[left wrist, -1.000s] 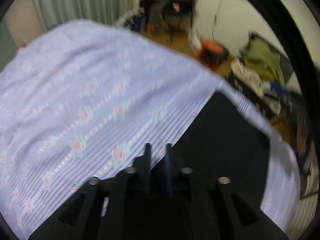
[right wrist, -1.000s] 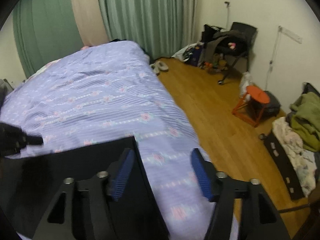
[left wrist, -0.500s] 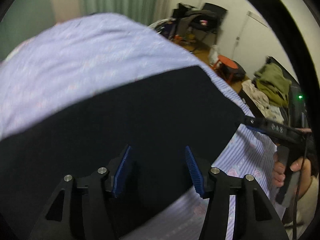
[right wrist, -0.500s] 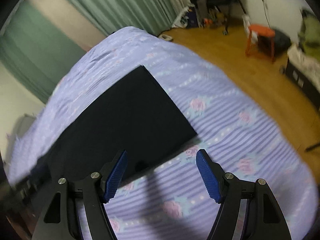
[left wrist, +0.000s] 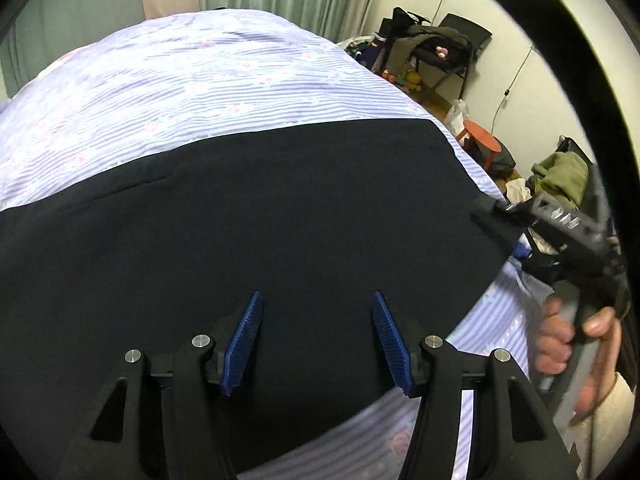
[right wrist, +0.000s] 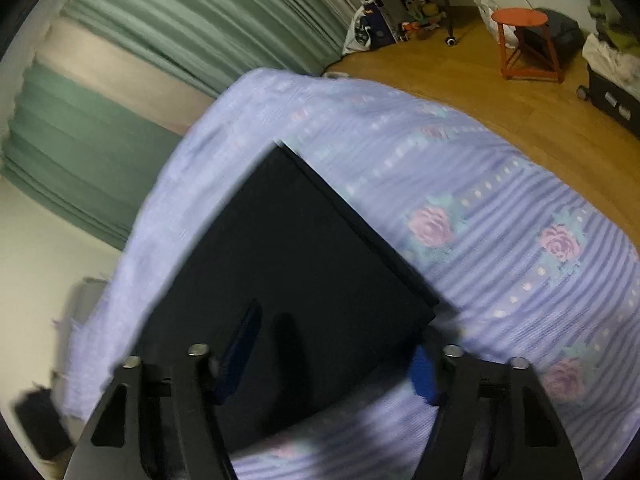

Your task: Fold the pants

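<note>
Pants [left wrist: 280, 220] lie flat on the bed [left wrist: 200, 80] as a neat dark rectangle — folding looks nearly done; left tongs [left wrist: 316, 340] and right tongs [right wrist: 332, 354] both gape, gripping nothing.

The pants [left wrist: 280, 216] are plain black with no pattern, and they lie on a bed cover [left wrist: 192, 80] of pale lilac with thin darker stripes, rows of small white dots and pink roses with light green leaves. The left tool [left wrist: 316, 340] and the right tool [right wrist: 332, 356] are both black with blue ribbed pads [left wrist: 244, 344] and silver screw heads. The curtains [right wrist: 192, 12] are dull green with a beige strip, the floor [right wrist: 460, 76] is warm brown wood, and the stool [right wrist: 520, 20] is orange-red.
</note>
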`<state>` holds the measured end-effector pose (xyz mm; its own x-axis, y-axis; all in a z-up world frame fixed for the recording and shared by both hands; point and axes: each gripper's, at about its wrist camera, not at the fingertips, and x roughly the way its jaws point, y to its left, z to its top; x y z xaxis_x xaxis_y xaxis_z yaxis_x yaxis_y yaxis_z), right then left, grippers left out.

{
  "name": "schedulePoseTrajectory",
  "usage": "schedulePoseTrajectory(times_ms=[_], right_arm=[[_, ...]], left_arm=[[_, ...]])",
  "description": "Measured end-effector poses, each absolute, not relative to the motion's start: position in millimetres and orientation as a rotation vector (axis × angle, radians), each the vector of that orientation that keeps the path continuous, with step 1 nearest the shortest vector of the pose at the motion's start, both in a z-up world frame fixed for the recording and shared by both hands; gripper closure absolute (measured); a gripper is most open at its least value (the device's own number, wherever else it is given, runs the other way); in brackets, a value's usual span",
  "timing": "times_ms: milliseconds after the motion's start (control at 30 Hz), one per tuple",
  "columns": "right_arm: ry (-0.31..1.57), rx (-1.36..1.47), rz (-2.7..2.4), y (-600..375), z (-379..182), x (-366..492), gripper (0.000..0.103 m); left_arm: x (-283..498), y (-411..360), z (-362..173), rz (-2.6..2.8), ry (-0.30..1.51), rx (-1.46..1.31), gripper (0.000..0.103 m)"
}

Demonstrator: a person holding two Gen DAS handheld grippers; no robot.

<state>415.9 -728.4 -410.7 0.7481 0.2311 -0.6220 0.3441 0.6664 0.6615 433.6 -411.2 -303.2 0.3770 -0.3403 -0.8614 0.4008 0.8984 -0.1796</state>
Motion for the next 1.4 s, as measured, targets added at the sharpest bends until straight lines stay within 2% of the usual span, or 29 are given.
schedulePoseTrajectory(times_ms=[33,100,133,200,233,267,300,500,767,867,1033,1300,1400], right_arm=[[0.715,0.893,-0.056,-731,-408,416,0.052],[0.701,0.939,-0.067,-736,-410,423,0.052],[0.718,0.938,-0.076,-736,-414,429,0.057],[0.758,0.934,-0.095,-736,-424,441,0.071],[0.766,0.929,-0.108,-735,-425,444,0.085],[0.783,0.921,-0.124,-736,-423,448,0.092],[0.787,0.911,-0.135,-737,-417,449,0.093],[0.682,0.609,-0.323,-717,-346,432,0.096],[0.852,0.6,-0.357,-724,-387,438,0.096],[0.838,0.57,-0.382,-719,-379,439,0.095],[0.818,0.389,-0.458,-699,-361,440,0.096],[0.713,0.329,-0.404,-684,-306,442,0.095],[0.716,0.271,-0.402,-675,-303,447,0.095]], left_arm=[[435,-411,-304,-0.472,1.085,0.057,0.046],[435,-414,-306,-0.468,1.088,0.055,0.046],[435,-415,-306,-0.468,1.09,0.064,0.046],[437,-413,-301,-0.475,1.088,0.079,0.046],[441,-412,-296,-0.478,1.079,0.083,0.046],[444,-409,-292,-0.475,1.066,0.099,0.043],[447,-408,-289,-0.466,1.055,0.12,0.04],[464,-415,-282,-0.453,1.02,0.125,0.04],[461,-417,-291,-0.488,1.038,0.207,0.039],[474,-392,-282,-0.481,1.027,0.274,0.031],[501,-383,-272,-0.453,0.985,0.47,0.03],[550,-394,-308,-0.527,1.113,0.357,0.032],[567,-401,-327,-0.499,1.14,0.357,0.024]])
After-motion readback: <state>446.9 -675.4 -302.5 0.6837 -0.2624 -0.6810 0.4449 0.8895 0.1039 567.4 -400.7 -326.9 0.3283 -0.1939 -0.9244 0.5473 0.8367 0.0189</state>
